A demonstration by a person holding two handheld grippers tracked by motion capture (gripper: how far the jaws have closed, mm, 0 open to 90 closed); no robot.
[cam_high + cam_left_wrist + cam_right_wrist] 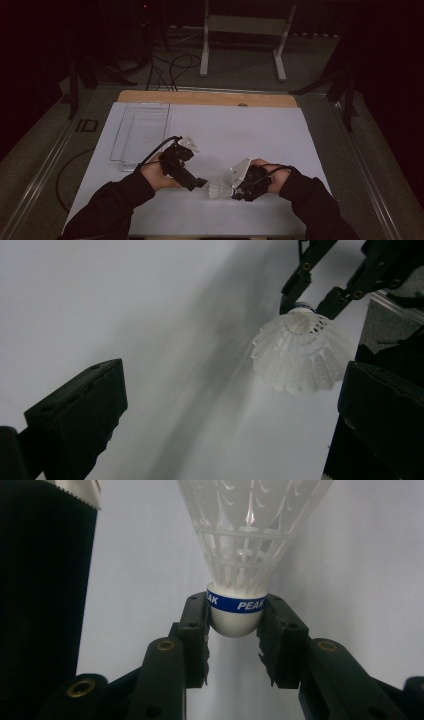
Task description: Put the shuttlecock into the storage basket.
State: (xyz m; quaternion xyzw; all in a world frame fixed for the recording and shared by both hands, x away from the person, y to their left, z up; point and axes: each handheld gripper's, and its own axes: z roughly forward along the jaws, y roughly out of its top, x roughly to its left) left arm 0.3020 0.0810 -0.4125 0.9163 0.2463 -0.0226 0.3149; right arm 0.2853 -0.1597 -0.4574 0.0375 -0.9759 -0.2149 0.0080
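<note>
1. The right gripper [234,630] is pinching a white plastic shuttlecock [245,555] by its round cork, one jaw on each side of the blue "PEAK" band. In the high view the shuttlecock [218,189] sits low over the sheet at about 6 o'clock, skirt pointing toward the left gripper.
2. The left gripper [200,182] has its jaws spread wide with nothing between them. In its own view the shuttlecock [300,352] hangs at roughly 2 o'clock, past the jaw tips and not touching them.
3. Room to move: the two grippers are close, tips just beside the skirt. From there, the white sheet [240,135] is bare toward 12 and 3 o'clock. A clear tray [142,132] lies at about 10 o'clock, well apart from the shuttlecock, near the sheet's left edge.
4. The sheet covers a wooden tabletop [207,98], which peeks out as a strip at the far edge. Beyond it there's grey floor, loose cables [170,67] and a white frame stand [245,35].
5. Hard to see: the room is really dark around the edges. A black block cuts off the left side of the right gripper view, and I can't tell what it is.
</note>
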